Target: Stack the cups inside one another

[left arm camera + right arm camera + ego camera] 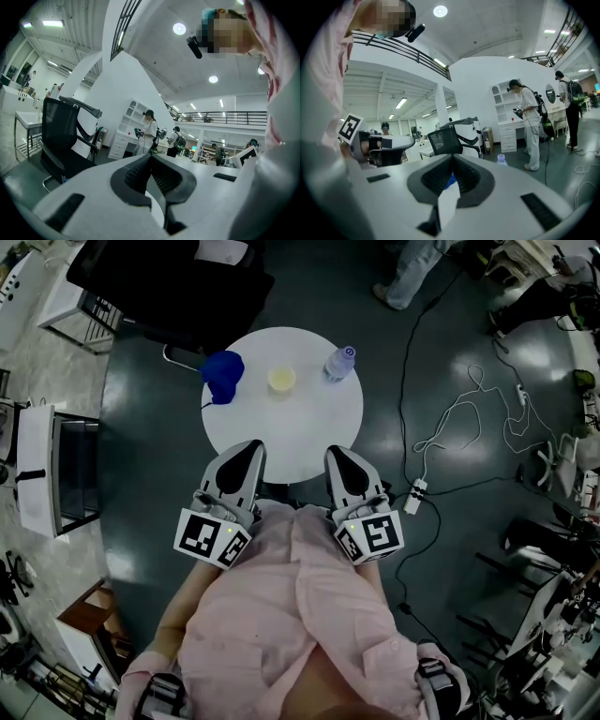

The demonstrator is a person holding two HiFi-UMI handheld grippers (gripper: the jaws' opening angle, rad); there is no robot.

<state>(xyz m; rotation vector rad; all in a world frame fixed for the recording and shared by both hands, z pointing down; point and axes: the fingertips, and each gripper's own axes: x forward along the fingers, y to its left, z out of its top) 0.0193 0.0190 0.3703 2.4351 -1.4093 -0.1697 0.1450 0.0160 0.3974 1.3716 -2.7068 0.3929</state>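
Cups are sitting at the far side of the round white table point(291, 442): a blue cup point(223, 374), then a pale yellow cup point(281, 380) near it, apart, with a water bottle point(339, 363) beyond. The left gripper point(249, 448) and right gripper point(337, 454) are hovering at the near edge, jaws pressed together on nothing. One gripper probably needs opening wide before reaching for a rim.
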